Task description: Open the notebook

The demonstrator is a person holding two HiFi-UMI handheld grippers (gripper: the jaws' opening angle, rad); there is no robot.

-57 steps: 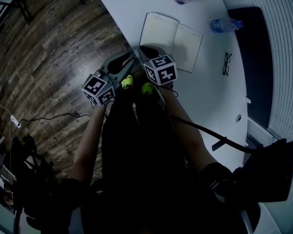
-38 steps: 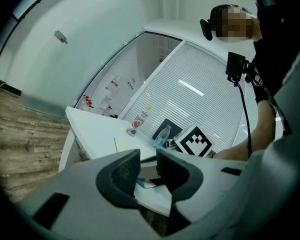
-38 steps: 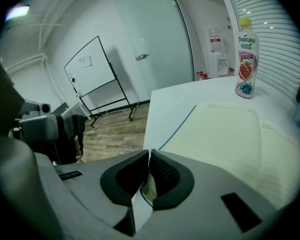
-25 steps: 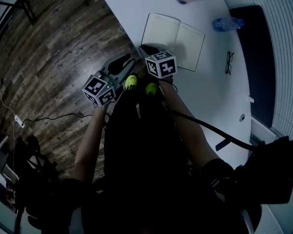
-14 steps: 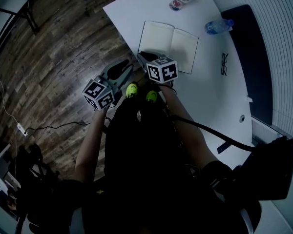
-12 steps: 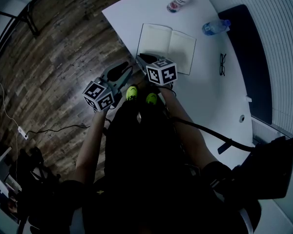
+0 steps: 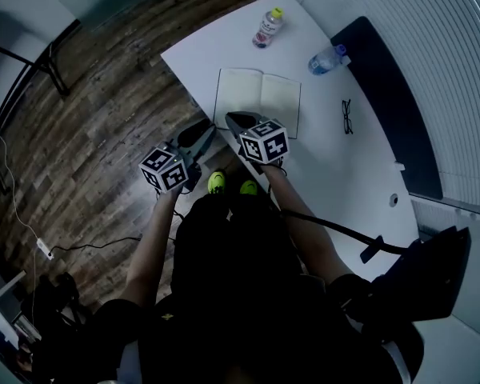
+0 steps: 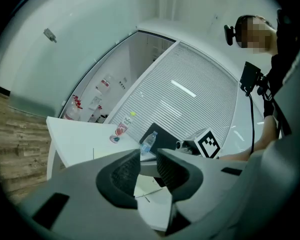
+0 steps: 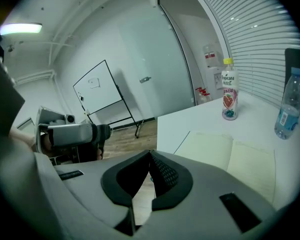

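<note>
The notebook lies open and flat on the white table, its pale blank pages facing up. My right gripper hangs above the table's near edge, just short of the notebook. Its jaws have just closed fully and are shut with nothing between them. My left gripper is held beside it, left of the table over the wooden floor. It is open, and the gap between its pads is empty. The right gripper's marker cube shows beyond it.
A yellow-capped bottle stands at the table's far end, with a blue-labelled water bottle to its right. Glasses lie right of the notebook beside a dark mat. A black bag sits at lower right.
Both grippers have risen and drawn back from the notebook, the right one more. The head view now takes in more of the table and room. The notebook stays open and still.
</note>
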